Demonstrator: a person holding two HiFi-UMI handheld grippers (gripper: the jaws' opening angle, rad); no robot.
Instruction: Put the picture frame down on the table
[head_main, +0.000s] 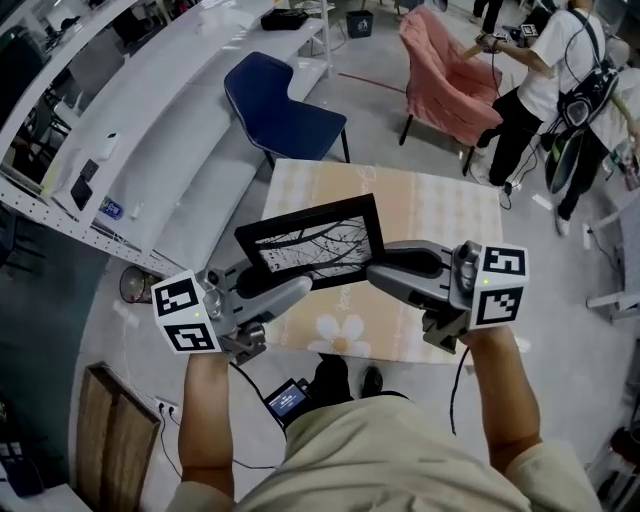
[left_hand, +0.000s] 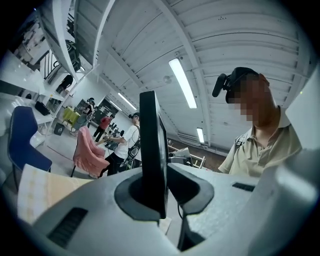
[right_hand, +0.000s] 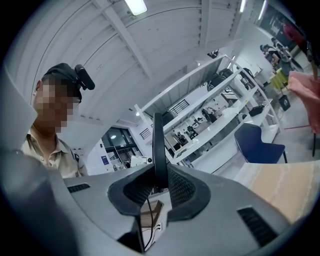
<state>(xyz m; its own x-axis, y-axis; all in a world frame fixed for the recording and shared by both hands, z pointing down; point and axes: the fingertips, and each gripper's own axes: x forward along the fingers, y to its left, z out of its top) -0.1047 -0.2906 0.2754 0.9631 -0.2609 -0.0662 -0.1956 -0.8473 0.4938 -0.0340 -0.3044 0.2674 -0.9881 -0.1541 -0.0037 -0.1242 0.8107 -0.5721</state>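
A black picture frame (head_main: 315, 245) with a bare-branch print hangs tilted above the beige flower-patterned table (head_main: 440, 210). My left gripper (head_main: 297, 287) is shut on the frame's lower left edge, and my right gripper (head_main: 377, 275) is shut on its lower right corner. In the left gripper view the picture frame (left_hand: 152, 150) stands edge-on between the dark pads of the left gripper (left_hand: 162, 200). In the right gripper view the picture frame (right_hand: 159, 145) shows as a thin upright strip pinched in the right gripper (right_hand: 160, 187). Whether the frame touches the table is not visible.
A blue chair (head_main: 280, 105) stands at the table's far side, with a pink-draped chair (head_main: 445, 70) further right. People (head_main: 545, 70) stand at the far right. A long white bench (head_main: 170, 110) runs along the left. A wooden board (head_main: 110, 430) lies on the floor at lower left.
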